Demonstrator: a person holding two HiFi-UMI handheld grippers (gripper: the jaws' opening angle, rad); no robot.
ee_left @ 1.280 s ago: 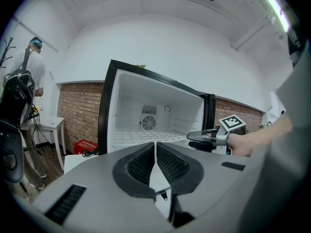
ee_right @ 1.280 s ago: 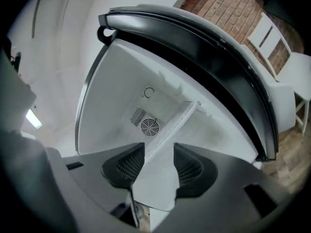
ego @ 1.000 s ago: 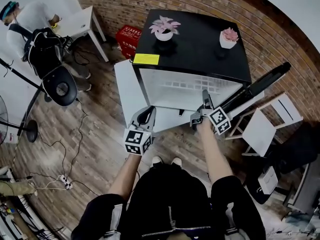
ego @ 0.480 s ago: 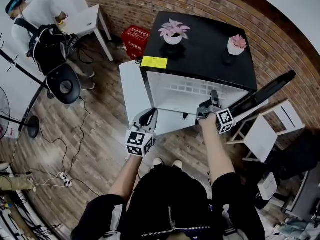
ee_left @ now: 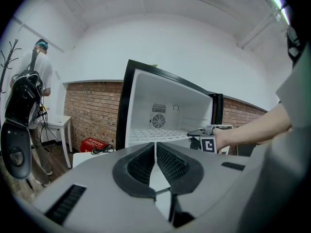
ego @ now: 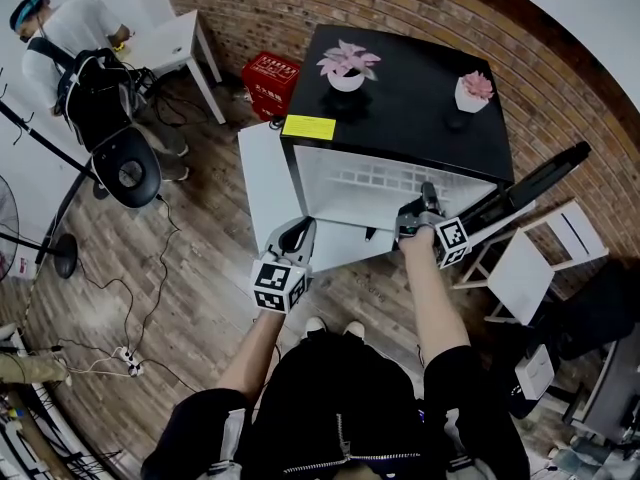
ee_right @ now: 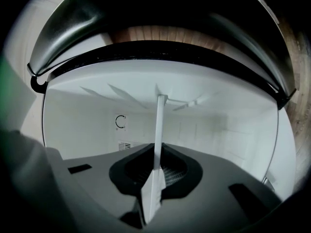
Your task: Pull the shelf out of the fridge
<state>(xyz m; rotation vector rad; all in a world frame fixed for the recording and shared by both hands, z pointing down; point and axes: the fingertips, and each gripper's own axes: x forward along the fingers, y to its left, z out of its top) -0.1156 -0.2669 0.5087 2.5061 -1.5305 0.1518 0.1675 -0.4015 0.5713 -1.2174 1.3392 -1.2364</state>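
I am scanning for print and finding nothing I can read: the yellow label [ego: 308, 126] on the fridge [ego: 400, 88] is showing no legible words, and the white lettering on the red crate [ego: 271, 75] is coming through too small.

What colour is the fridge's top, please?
Black; the fridge top shows best in the head view.

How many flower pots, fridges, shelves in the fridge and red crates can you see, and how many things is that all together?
flower pots: 2
fridge: 1
shelf: 1
red crate: 1
Total: 5
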